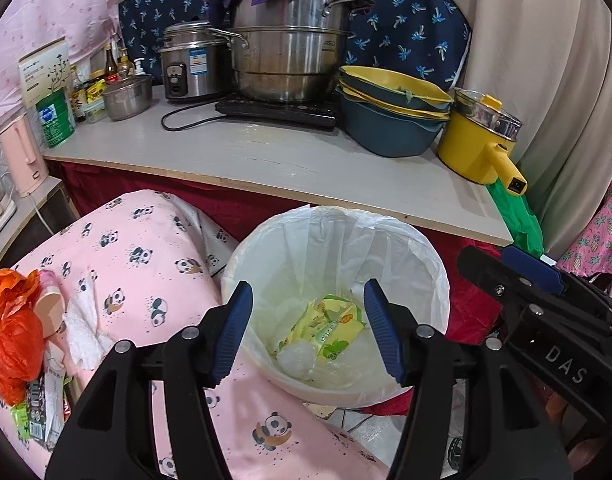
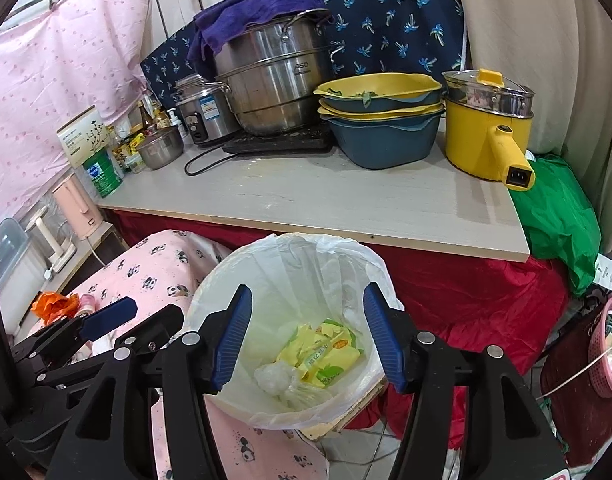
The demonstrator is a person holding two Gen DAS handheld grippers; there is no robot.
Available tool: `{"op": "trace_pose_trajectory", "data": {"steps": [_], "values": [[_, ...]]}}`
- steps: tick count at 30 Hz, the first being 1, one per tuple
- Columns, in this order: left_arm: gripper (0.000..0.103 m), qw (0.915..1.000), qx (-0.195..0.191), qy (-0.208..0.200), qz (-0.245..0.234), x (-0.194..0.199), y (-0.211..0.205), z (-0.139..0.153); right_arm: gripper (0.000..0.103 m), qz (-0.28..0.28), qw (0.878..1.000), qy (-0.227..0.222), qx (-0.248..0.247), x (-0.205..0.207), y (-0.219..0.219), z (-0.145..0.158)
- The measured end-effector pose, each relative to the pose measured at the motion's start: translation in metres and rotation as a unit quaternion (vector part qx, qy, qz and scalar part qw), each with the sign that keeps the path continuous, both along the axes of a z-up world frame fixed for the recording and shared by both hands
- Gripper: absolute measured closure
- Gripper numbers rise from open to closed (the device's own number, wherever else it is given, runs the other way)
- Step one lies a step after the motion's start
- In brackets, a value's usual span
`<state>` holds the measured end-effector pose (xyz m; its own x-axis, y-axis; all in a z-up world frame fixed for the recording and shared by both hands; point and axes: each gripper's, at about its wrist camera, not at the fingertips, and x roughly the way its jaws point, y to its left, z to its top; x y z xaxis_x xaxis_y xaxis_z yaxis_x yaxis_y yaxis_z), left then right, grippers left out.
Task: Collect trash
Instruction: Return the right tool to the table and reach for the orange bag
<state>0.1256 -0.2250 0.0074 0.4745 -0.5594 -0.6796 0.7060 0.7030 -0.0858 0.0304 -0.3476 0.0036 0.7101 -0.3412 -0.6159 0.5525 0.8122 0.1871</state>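
A white trash bin (image 1: pixel 434 276) (image 2: pixel 210 300) lined with a clear bag stands below the table edge. In its bottom lie a yellow-green wrapper (image 1: pixel 330 330) (image 2: pixel 326 354) and a crumpled clear plastic ball (image 1: pixel 296 360) (image 2: pixel 272 376). My left gripper (image 1: pixel 308 330) hangs open over the bin with nothing between its blue pads. My right gripper (image 2: pixel 308 332) is likewise open and empty above the bin; it also shows at the right of the left wrist view (image 1: pixel 518 268). More trash lies on the panda-print cloth: an orange plastic bag (image 1: pixel 10 332) (image 2: pixel 52 304), crumpled white tissue (image 1: pixel 82 332) and wrappers (image 1: pixel 42 408).
The table (image 1: pixel 306 164) (image 2: pixel 326 200) behind the bin carries steel pots (image 1: pixel 290 56), stacked blue-yellow basins (image 1: pixel 390 120) and a yellow pot (image 1: pixel 478 144) whose handle overhangs the edge. A green bag (image 2: pixel 558 216) hangs at the right. A pink basket (image 2: pixel 610 352) sits lower right.
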Motion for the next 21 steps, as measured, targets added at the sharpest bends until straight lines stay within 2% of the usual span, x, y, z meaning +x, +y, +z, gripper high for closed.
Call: {"op": "trace_pose_trajectory", "data": {"steps": [10, 21], "values": [[0.044, 0.998, -0.005, -0.007, 0.062, 0.002, 0.059, 0.008, 0.041, 0.044, 0.999, -0.004, -0.01, 0.012, 0.04, 0.011], [0.038, 0.9865, -0.004, -0.003, 0.164, 0.013, 0.15, 0.005, 0.041, 0.126, 0.992, 0.003, -0.015, 0.044, 0.106, 0.011]]}}
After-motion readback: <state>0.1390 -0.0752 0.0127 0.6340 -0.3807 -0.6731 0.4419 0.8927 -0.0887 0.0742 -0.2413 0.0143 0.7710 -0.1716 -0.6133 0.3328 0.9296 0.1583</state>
